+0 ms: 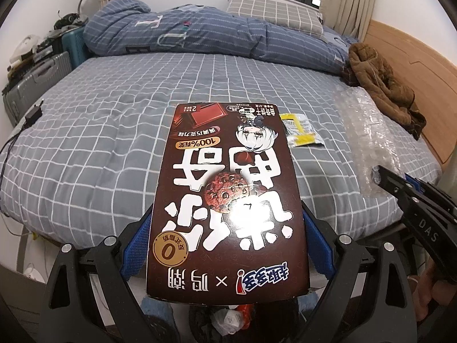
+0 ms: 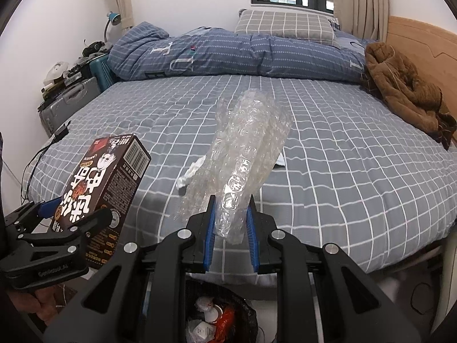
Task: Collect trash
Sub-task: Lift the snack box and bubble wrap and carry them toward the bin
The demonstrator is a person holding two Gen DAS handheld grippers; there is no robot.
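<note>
Right: nearest, black-lined trash bin (image 2: 220, 317) holds crumpled white paper and an orange wrapper. Above it, left gripper (image 1: 225, 243) clamps the dark-brown cookie box (image 1: 228, 200); right gripper (image 2: 230, 228) pinches the clear bubble-wrap sheet (image 2: 245, 154). Farther, on the grey checked bed (image 1: 100, 131): yellow-and-silver snack wrapper (image 1: 302, 131).

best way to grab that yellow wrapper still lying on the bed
Take the yellow wrapper by its raised crinkled edge, coming from above. It lies flat and thin on the soft bed, so pinching a lifted edge should work better than the middle.
</note>
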